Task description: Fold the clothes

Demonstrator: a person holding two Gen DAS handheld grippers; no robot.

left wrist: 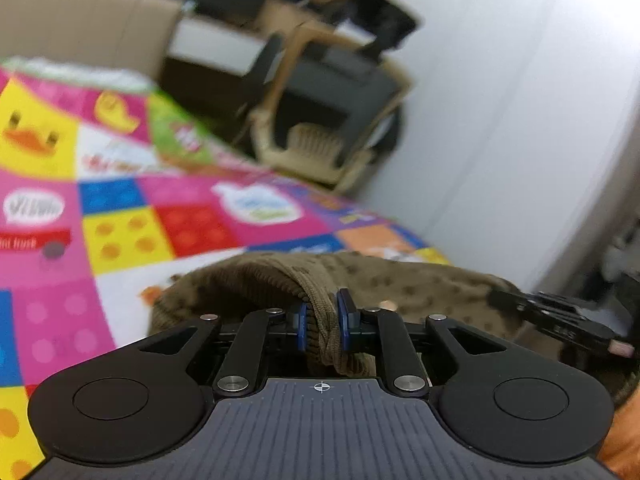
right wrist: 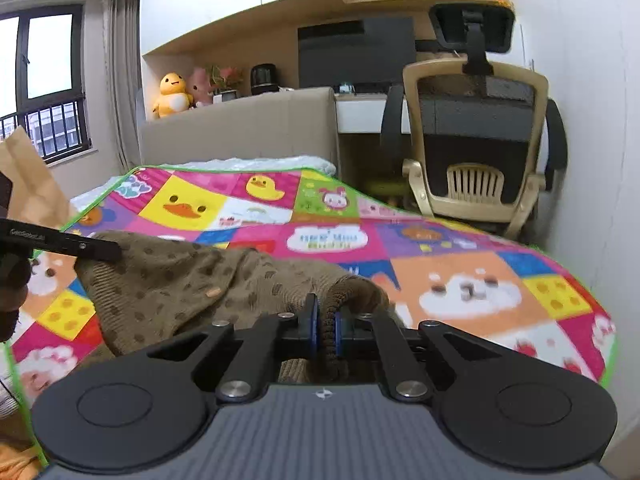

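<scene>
Ribbed hem of soft, limp olive-brown spotted knit sweater (left wrist: 256,280) clamped by left gripper (left wrist: 322,316); right gripper (right wrist: 325,326) likewise clamped on hem. Light, droopy; edges best gripped. Patchwork mat (right wrist: 460,248) at 12 o'clock.

The knitted olive-brown sweater (right wrist: 168,280) is dotted all over with darker brown spots, its ribbed hem a plain olive. Under it lies the patchwork play mat (right wrist: 460,240): squares of pink, yellow, blue, red, orange and purple edged in bright green, printed with yellow ducks and an orange-and-white dog's face. Each black gripper (right wrist: 325,328) has blue pads (left wrist: 344,316). The mesh office chair (right wrist: 476,136) is beige-framed with black backing. A yellow duck plush (right wrist: 172,94) has a white belly.
</scene>
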